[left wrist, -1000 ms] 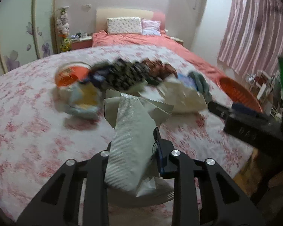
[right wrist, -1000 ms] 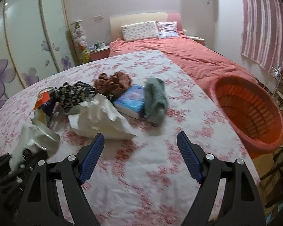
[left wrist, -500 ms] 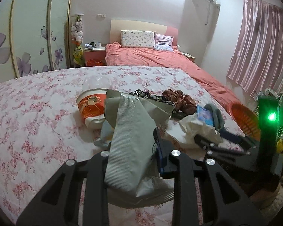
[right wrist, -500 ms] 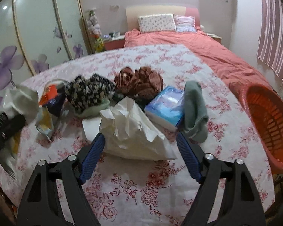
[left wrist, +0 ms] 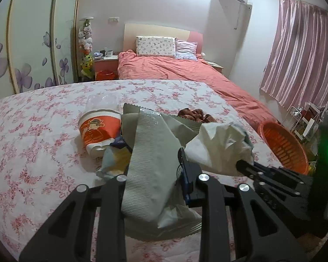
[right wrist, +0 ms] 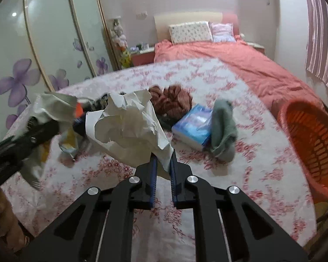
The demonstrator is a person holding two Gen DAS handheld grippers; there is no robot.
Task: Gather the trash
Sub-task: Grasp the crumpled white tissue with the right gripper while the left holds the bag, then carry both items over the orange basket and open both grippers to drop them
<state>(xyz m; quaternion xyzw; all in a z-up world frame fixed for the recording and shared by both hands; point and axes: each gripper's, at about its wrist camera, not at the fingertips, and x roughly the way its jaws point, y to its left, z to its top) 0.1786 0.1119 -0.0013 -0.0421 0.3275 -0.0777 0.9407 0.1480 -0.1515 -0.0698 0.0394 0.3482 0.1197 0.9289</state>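
Observation:
A crumpled white paper (right wrist: 129,128) sits between the blue pads of my right gripper (right wrist: 163,159), whose jaws are closing and press on its lower corner. The left wrist view shows the same paper (left wrist: 220,146) held up at the tips of the right gripper (left wrist: 243,166). My left gripper (left wrist: 153,166) is shut on a silver-grey foil wrapper (left wrist: 150,152) that stands up between its fingers. In the right wrist view the left gripper (right wrist: 39,128) comes in from the left with that wrapper (right wrist: 52,107).
On the floral cloth (left wrist: 32,131) lie an orange noodle cup (left wrist: 100,128), a yellow-blue snack bag (left wrist: 113,161), a brown cloth (right wrist: 170,102), a blue tissue pack (right wrist: 192,126) and a grey-green cloth (right wrist: 223,128). An orange basket (right wrist: 312,144) stands off the right edge.
The right gripper's jaws, wide apart before, have come together on the crumpled paper after moving up to it. The left gripper keeps its wrapper and has risen a little.

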